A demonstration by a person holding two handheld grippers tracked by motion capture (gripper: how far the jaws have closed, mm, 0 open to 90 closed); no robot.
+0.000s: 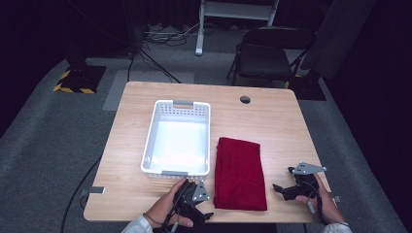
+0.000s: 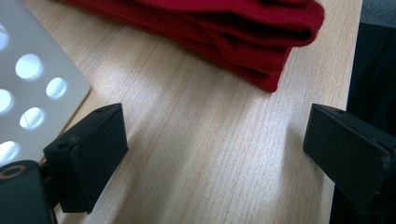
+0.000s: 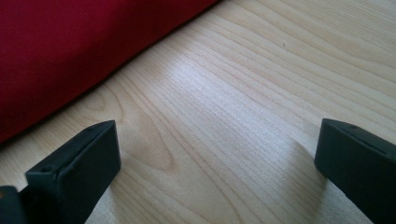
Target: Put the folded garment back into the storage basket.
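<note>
Both grippers are wide open with nothing in them: our left gripper (image 1: 206,213) sits just left of the folded red cloth (image 1: 240,173), near its front corner, and our right gripper (image 1: 278,188) is just right of it. Further left of the cloth is a white basket (image 1: 151,139), all on the wooden table (image 1: 272,121).
</note>
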